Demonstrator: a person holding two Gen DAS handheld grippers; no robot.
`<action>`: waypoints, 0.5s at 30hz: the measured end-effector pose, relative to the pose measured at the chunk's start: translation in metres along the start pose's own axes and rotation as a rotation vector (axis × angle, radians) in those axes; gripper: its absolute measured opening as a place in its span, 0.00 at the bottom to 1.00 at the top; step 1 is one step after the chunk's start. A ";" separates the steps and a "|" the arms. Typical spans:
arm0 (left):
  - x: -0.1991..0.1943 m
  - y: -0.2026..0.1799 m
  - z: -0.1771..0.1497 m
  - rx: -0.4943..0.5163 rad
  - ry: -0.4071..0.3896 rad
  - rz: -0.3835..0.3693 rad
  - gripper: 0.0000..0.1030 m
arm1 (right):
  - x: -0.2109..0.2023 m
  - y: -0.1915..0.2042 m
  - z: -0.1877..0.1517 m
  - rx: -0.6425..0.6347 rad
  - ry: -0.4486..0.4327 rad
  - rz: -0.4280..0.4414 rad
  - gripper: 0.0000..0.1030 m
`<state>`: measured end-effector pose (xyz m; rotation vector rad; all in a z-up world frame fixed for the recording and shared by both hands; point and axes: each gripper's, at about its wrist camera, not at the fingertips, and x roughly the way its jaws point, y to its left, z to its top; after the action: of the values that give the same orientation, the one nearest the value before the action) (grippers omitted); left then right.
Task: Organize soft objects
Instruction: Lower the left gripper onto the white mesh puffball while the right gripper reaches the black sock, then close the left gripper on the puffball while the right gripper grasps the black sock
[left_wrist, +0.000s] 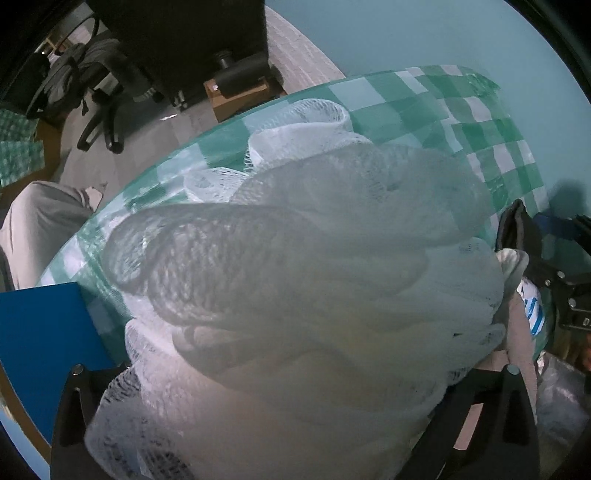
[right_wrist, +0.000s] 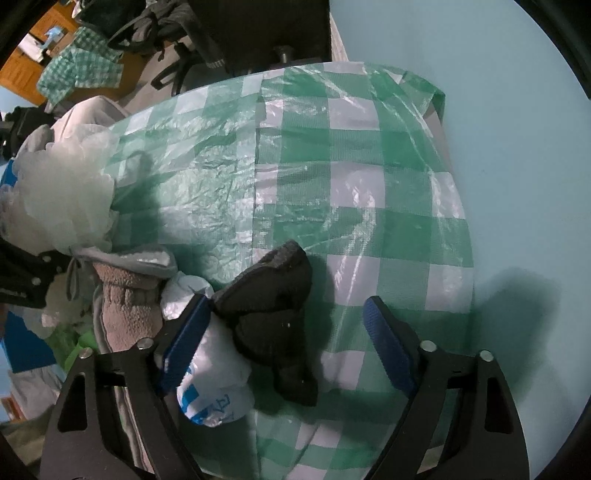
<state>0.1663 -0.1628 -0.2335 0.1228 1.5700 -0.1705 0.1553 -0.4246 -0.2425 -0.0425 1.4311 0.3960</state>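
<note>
- Right gripper (right_wrist: 284, 341) spread wide, blue pads (right_wrist: 388, 350) straddling a dark fabric piece (right_wrist: 275, 314) without pressing on it — left pad just beside its near-left edge, right pad well clear.
- Aimed steeply down at the green-checked plastic bag (right_wrist: 351, 177), likely so the dark piece can be pinched straight off the flat surface.
- Left gripper (left_wrist: 295, 424) filled by a white mesh bath pouf (left_wrist: 314, 277) bulging between and over both black fingers; fingertips hidden under the netting, so grip cannot be told for sure, though the pouf looks carried rather than resting.
- Pouf hanging over the left part of the same checked bag, seemingly on its way to join the heap.
- Pile at the near left of the bag: pinkish fleece item (right_wrist: 125, 310) with grey trim, touching a white packet with blue print (right_wrist: 210, 387) that lies under the right gripper's left pad.
- No open container in view — bag lies closed and flat on the pale blue table (right_wrist: 517, 147), serving as a sorting mat rather than holding anything visible.
- Contents of the bag, if any, hidden.
- Soft items gathered to one side, probably to keep them grouped.
</note>
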 end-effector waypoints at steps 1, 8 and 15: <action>-0.001 -0.001 0.000 0.001 -0.004 -0.003 0.92 | 0.000 0.000 -0.002 0.001 0.001 0.003 0.76; -0.009 -0.005 -0.003 0.021 -0.032 -0.002 0.72 | 0.006 0.010 0.003 0.005 0.033 0.058 0.33; -0.020 -0.006 -0.007 0.026 -0.076 0.021 0.64 | -0.006 0.017 0.007 -0.032 0.000 0.015 0.31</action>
<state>0.1582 -0.1668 -0.2130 0.1518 1.4908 -0.1773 0.1565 -0.4083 -0.2317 -0.0575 1.4259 0.4308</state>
